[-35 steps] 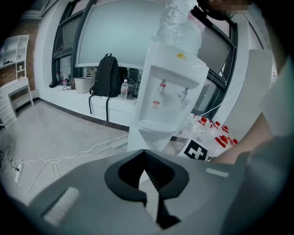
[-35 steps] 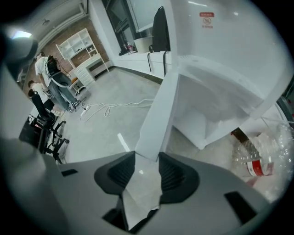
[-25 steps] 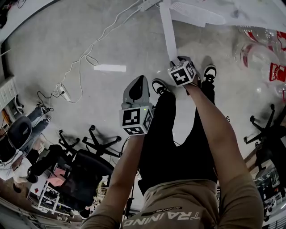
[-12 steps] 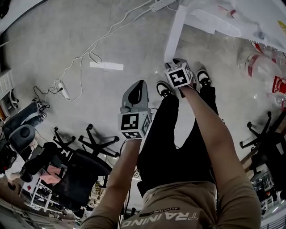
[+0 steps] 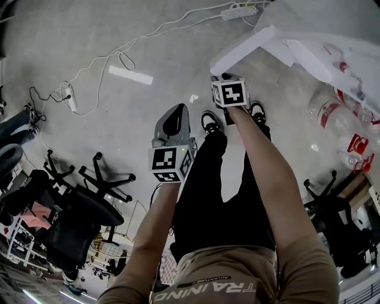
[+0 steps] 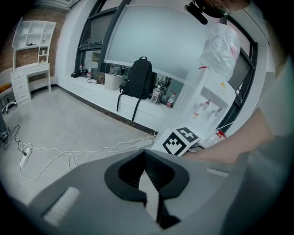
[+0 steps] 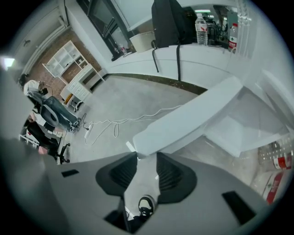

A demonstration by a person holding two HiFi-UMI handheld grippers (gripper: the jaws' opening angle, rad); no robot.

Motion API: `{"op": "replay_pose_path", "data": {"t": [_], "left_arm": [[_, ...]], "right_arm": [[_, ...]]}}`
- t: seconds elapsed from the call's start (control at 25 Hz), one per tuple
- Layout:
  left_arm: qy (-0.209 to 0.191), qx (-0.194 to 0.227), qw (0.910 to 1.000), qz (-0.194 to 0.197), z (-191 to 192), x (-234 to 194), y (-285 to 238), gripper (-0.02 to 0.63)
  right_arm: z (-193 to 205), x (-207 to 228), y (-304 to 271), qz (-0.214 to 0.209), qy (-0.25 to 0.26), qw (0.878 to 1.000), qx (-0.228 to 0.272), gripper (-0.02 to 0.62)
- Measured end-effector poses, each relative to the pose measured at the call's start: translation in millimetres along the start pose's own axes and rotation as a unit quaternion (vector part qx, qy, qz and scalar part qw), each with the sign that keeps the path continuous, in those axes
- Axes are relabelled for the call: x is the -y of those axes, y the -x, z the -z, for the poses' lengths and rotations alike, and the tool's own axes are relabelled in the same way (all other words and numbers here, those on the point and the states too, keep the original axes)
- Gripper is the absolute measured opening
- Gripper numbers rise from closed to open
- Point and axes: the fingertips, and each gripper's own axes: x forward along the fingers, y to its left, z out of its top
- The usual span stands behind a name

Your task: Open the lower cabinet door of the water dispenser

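You stood facing a white dispenser (image 6: 207, 103), looking steeply down past your legs and shoes (image 5: 209, 122) to a grey floor (image 5: 89, 35). The lower door (image 5: 249, 47) was already swung open: a white panel jutting out from the dispenser's base at the upper right of the head view, with its free end pointing towards you. Your right gripper (image 7: 146, 157) pointed steeply down at that free end. Its fingers were spread and closing, and the door's corner sat right at their tips. Only floor and one shoe showed in the gap between them, and I could not tell whether the pads touched the door. Your left gripper (image 6: 145, 156) was held apart to the left, over bare floor, with its fingers drawn together at the tips and holding nothing. Clear bottles (image 5: 332, 122) with red labels lay on the floor to the right of the door. A power strip (image 5: 240, 10) with white cable lay beyond it, and dark office chairs (image 5: 89, 202) stood to your left.
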Motion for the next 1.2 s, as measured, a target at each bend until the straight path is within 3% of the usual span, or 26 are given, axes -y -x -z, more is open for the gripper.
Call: {"op": "replay_pose_path", "data": {"t": [0.28, 0.52, 0.76, 0.92, 1.2], "left_arm": [[0.008, -0.015, 0.9997, -0.015, -4, -31, -10, -0.009], [0.040, -0.037, 0.9979, -0.035, -4, -35, -26, -0.009], [0.052, -0.023, 0.9973, -0.047, -27, -30, -37, -0.009], [0.081, -0.012, 0.9947, -0.062, -36, -36, -45, -0.009], [0.096, -0.008, 0.9926, -0.074, -45, -39, -53, -0.009]], "right_arm": [[-39, -12, -17, -0.005, 0.022, 1.000, 0.009, 0.132], [-73, -17, -28, -0.049, 0.011, 0.998, 0.022, 0.130], [-97, -16, -32, -0.057, 0.009, 0.998, 0.016, 0.123], [-116, -16, -37, -0.054, 0.043, 0.997, 0.020, 0.103], [-112, 2, -44, -0.052, 0.046, 0.998, -0.011, 0.080]]}}
